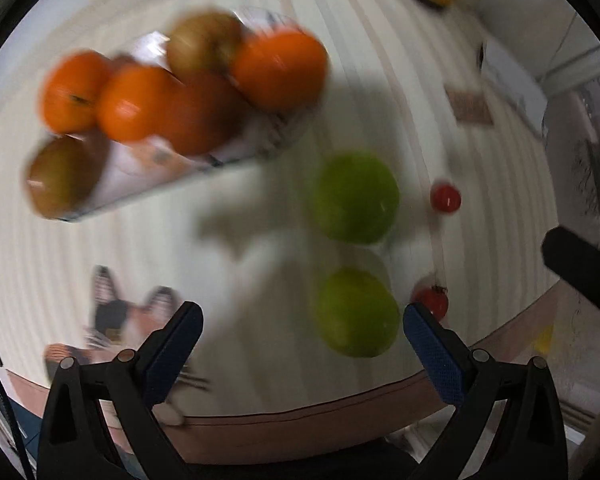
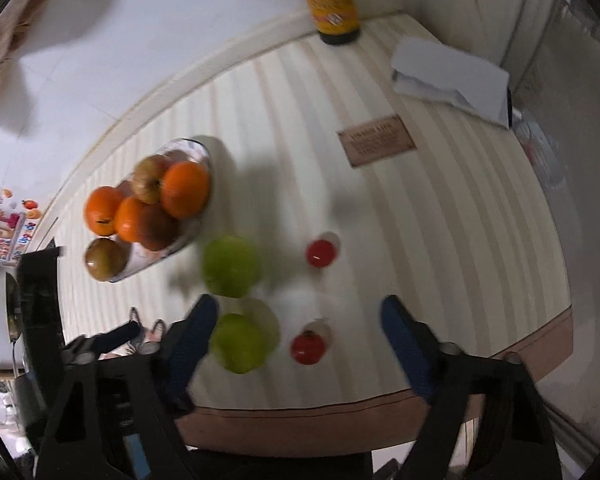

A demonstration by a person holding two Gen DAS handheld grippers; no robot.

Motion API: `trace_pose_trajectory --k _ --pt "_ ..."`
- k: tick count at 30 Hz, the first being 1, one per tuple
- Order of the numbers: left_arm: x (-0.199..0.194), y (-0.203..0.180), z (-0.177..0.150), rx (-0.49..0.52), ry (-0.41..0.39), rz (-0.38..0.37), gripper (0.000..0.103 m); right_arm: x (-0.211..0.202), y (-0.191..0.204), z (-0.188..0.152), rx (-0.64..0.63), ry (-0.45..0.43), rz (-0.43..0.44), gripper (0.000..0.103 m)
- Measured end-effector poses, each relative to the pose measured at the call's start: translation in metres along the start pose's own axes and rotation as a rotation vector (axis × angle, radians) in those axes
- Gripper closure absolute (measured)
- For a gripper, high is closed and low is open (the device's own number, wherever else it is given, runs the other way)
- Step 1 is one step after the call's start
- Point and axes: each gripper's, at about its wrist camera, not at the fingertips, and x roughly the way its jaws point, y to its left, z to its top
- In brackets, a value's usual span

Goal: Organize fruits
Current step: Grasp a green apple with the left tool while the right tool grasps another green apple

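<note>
A glass bowl at the back left holds several oranges and brownish apples; in the left wrist view the bowl is blurred. Two green apples and two small red fruits lie loose on the striped tablecloth. My left gripper stands open above the near green apple, which sits by its right finger. My right gripper is open, hovering over the near red fruit, with the near green apple beside its left finger. Neither gripper holds anything.
A bottle with a yellow and red label stands at the back by the wall. White folded paper and a brown card lie at the back right. The table's brown front edge runs just below both grippers.
</note>
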Motion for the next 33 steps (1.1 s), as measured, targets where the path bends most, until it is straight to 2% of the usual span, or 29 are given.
trace_pose_trajectory --k 4,5,6,7,8,9,13,22,23,24,27,30,33 --pt "0.024 -0.016 0.005 0.017 0.049 -0.066 0.001 0.016 -0.011 0.003 0.018 0.026 0.002 0.023" --pt "0.028 -0.018 0.006 0.014 0.05 -0.083 0.006 0.02 -0.013 0.003 0.024 0.034 0.009 0.023" --pt "0.03 -0.019 0.007 0.009 0.047 -0.098 0.012 0.022 -0.014 0.004 0.027 0.037 0.013 0.023" --pt "0.032 -0.019 0.007 0.006 0.05 -0.093 0.033 0.024 -0.014 0.004 0.029 0.042 0.018 0.023" --pt "0.034 -0.018 0.007 0.003 0.058 -0.087 0.05 0.025 -0.013 0.005 0.03 0.045 0.021 0.023" --pt "0.034 -0.017 0.007 -0.004 0.064 -0.111 0.05 0.028 -0.012 0.006 0.028 0.047 0.025 0.023" --pt "0.027 -0.002 0.004 -0.02 0.035 -0.059 0.05 0.038 0.0 0.012 0.005 0.064 0.043 0.023" --pt "0.005 0.09 -0.021 -0.199 -0.004 0.037 0.05 0.095 0.04 0.027 -0.004 0.145 0.134 0.023" --pt "0.005 0.097 -0.023 -0.219 -0.002 0.03 0.05 0.103 0.044 0.029 0.001 0.156 0.143 0.023" --pt "0.004 0.105 -0.025 -0.254 -0.005 -0.002 0.05 0.114 0.049 0.03 -0.002 0.175 0.145 0.029" --pt "0.002 0.114 -0.027 -0.284 -0.012 -0.007 0.05 0.129 0.062 0.027 -0.013 0.211 0.206 0.044" --pt "0.002 0.116 -0.029 -0.288 -0.022 -0.02 0.05 0.126 0.086 0.017 -0.14 0.208 0.137 0.044" --pt "0.001 0.12 -0.031 -0.282 -0.027 -0.029 0.05 0.13 0.102 0.0 -0.216 0.263 0.147 0.044"
